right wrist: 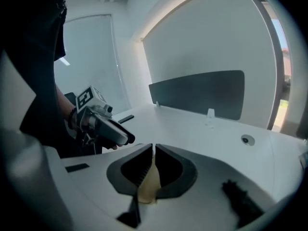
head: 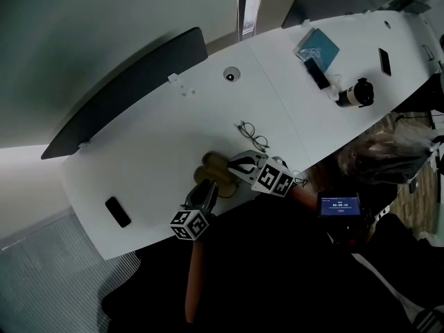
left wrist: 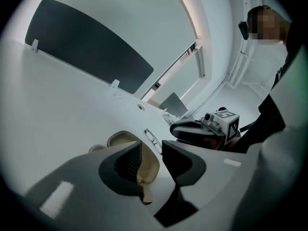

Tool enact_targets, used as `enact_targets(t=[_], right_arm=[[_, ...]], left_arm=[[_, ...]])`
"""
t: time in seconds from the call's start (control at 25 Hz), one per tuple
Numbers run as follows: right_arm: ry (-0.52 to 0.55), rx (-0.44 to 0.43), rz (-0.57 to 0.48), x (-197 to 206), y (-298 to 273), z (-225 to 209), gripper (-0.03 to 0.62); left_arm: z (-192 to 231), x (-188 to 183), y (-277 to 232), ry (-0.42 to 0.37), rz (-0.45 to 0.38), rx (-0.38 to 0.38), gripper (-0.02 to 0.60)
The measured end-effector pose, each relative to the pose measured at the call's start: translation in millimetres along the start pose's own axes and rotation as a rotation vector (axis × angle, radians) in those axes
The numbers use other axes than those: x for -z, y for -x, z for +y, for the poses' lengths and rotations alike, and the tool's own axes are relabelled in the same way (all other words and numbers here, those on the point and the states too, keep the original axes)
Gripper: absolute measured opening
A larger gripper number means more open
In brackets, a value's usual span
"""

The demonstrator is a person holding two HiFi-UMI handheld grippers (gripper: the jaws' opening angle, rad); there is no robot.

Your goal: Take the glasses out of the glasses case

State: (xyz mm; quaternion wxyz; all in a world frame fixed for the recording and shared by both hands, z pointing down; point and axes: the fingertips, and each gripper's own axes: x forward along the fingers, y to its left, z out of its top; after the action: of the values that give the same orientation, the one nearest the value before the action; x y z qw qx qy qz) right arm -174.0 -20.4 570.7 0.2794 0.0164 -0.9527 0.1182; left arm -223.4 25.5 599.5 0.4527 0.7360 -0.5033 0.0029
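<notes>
The tan glasses case [head: 214, 166] is at the near edge of the white table [head: 139, 151], held between both grippers. My left gripper [head: 207, 191] grips its near half; in the left gripper view the case [left wrist: 150, 166] sits between the jaws of that gripper [left wrist: 151, 146]. My right gripper [head: 237, 166] comes in from the right. In the right gripper view its jaws [right wrist: 154, 147] stand almost together on a thin tan edge of the case [right wrist: 148, 186]. The wire-rimmed glasses [head: 253, 136] lie on the table just beyond the case, outside it, and also show as glasses [left wrist: 153, 138] past the left jaws.
A black phone [head: 118, 211] lies at the table's left end. A dark partition [head: 125, 92] runs along the far edge. A cable grommet [head: 232, 74] sits mid-table. To the far right are a teal book [head: 318, 45], another phone [head: 384, 61] and a black-and-white device [head: 355, 94].
</notes>
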Motion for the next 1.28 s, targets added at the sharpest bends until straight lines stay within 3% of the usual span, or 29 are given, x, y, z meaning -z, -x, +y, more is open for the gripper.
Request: enact_targets(t=[0.52,0.72,1.28], right_arm=[[-0.049,0.073,0.043,3.6,3.0,-22.5,0.011],[-0.012,0.092,0.105,15.2,1.6,-24.5,0.008],[-0.076,0.090,0.146,33.7,6.2,-24.2,0.008]], left_arm=[[8.3,-5.9,7.2,0.032,-0.030,-0.027,0.138],[10.2,-2.2,9.8,0.040,-0.032,-0.043,0.132],[8.6,11.3,7.0,0.076,-0.012,-0.046,0.132]])
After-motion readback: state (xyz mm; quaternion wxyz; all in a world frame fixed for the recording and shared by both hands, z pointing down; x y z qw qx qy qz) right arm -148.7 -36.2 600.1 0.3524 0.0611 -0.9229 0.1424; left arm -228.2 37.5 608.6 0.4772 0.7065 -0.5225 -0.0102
